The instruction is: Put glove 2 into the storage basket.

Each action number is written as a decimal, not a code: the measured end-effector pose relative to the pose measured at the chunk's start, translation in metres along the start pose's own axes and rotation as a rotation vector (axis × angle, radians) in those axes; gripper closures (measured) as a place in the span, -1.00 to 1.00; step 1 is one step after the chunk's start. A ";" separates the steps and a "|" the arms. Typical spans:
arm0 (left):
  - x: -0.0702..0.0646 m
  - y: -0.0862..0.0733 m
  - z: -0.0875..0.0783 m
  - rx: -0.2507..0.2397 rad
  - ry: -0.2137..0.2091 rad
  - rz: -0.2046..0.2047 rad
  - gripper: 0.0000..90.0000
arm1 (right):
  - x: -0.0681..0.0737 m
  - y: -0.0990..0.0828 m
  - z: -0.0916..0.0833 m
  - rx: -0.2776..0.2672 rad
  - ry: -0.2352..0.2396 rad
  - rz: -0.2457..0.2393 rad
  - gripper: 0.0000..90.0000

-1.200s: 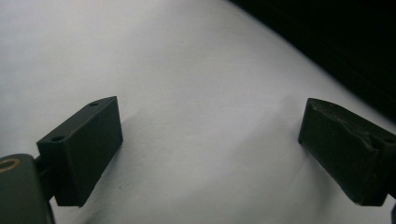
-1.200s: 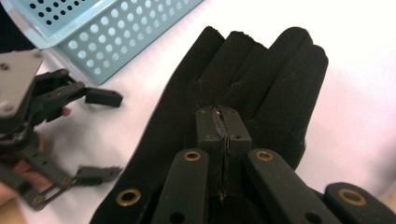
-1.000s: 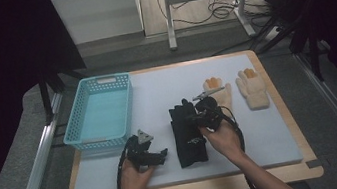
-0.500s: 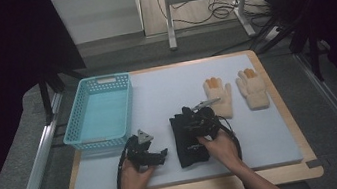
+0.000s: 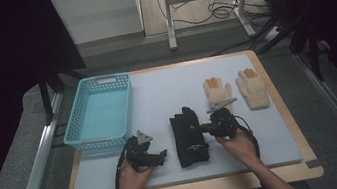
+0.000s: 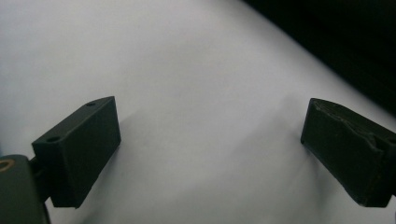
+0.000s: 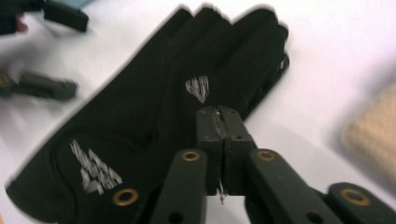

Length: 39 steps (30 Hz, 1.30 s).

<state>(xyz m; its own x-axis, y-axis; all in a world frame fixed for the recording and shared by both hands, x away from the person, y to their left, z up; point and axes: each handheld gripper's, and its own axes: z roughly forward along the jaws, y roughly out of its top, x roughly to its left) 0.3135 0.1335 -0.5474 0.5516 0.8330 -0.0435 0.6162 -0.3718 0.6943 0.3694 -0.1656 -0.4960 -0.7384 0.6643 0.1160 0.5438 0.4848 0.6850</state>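
Observation:
A pair of black gloves [image 5: 189, 137] lies stacked flat in the middle of the white mat [image 5: 156, 91], fingers pointing away. My right gripper [image 5: 206, 128] is at the gloves' right edge, pointing left at them. In the right gripper view its jaws have just closed and meet pad to pad, shut [image 7: 223, 112], just above the top black glove [image 7: 154, 116], with nothing visible between them. My left gripper [image 5: 163, 152] rests on the mat left of the gloves. Its jaws stand wide open [image 6: 210, 154] over bare mat.
A light blue basket [image 5: 101, 114] stands empty at the back left of the mat. Two beige knit gloves [image 5: 217, 92] [image 5: 252, 87] lie side by side at the back right. The left gripper's open jaws [image 7: 70, 51] show blurred beyond the black gloves.
My right gripper has slid right and down, from over the black gloves to their right edge. The left gripper has stayed put.

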 end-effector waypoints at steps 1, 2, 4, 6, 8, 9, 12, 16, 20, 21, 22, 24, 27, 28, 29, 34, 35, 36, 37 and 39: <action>0.001 -0.001 -0.002 0.003 0.003 0.001 -0.89 | -0.001 -0.004 0.000 0.003 0.011 -0.003 0.97; 0.001 -0.003 -0.003 0.005 0.002 -0.005 -0.89 | -0.001 -0.004 0.000 0.003 0.011 -0.003 0.97; 0.003 -0.007 -0.007 0.009 0.011 -0.007 -0.90 | -0.002 -0.014 -0.001 0.011 0.007 -0.016 0.97; 0.005 -0.011 -0.010 0.004 0.006 -0.010 -0.90 | 0.001 -0.025 -0.002 0.017 0.020 -0.021 0.97; 0.007 -0.016 -0.014 0.004 0.009 -0.007 -0.93 | 0.003 -0.032 -0.004 0.015 0.029 -0.024 0.97; 0.008 -0.017 -0.015 0.004 0.008 -0.008 -0.93 | 0.003 -0.032 -0.004 0.015 0.029 -0.024 0.97; 0.012 -0.021 -0.018 0.015 0.006 -0.003 -1.00 | 0.006 -0.040 -0.005 0.010 0.055 -0.025 0.97; 0.015 -0.024 -0.020 0.016 -0.001 0.007 -1.00 | 0.013 -0.045 0.000 0.020 0.066 -0.040 0.97; 0.019 -0.025 -0.021 0.013 -0.019 0.022 -0.99 | 0.019 -0.043 0.006 0.012 0.103 -0.040 0.97; 0.020 -0.026 -0.022 0.012 -0.026 0.026 -0.99 | 0.019 -0.043 0.006 0.012 0.103 -0.040 0.97; 0.021 -0.026 -0.023 0.011 -0.031 0.032 -0.97 | 0.022 -0.043 0.007 0.015 0.108 -0.041 0.97; 0.023 -0.027 -0.024 0.005 -0.042 0.040 -0.93 | 0.026 -0.041 0.010 0.015 0.115 -0.050 0.97; 0.024 -0.027 -0.024 0.007 -0.045 0.048 -0.92 | 0.033 -0.037 0.016 0.013 0.129 -0.063 0.96; 0.024 -0.027 -0.024 0.007 -0.045 0.049 -0.92 | 0.035 -0.035 0.019 0.010 0.133 -0.072 0.96; 0.024 -0.027 -0.024 0.008 -0.044 0.049 -0.92 | 0.037 -0.034 0.021 0.008 0.136 -0.076 0.96; 0.024 -0.027 -0.024 0.011 -0.043 0.052 -0.92 | 0.045 -0.026 0.031 0.004 0.136 -0.088 0.96; 0.024 -0.027 -0.024 0.008 -0.044 0.049 -0.92 | 0.047 -0.023 0.035 -0.001 0.138 -0.093 0.95; 0.024 -0.027 -0.024 0.007 -0.045 0.048 -0.92 | 0.047 -0.023 0.035 -0.001 0.138 -0.093 0.95; 0.024 -0.027 -0.024 0.006 -0.047 0.046 -0.92 | 0.047 -0.022 0.037 -0.003 0.139 -0.095 0.95; 0.024 -0.028 -0.024 0.004 -0.049 0.040 -0.93 | 0.049 -0.018 0.043 -0.008 0.142 -0.097 0.95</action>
<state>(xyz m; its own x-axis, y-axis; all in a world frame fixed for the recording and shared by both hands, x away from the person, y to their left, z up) 0.2966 0.1736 -0.5507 0.6024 0.7966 -0.0511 0.5957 -0.4060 0.6930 0.3403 -0.1172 -0.5330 -0.8365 0.5274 0.1487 0.4643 0.5380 0.7035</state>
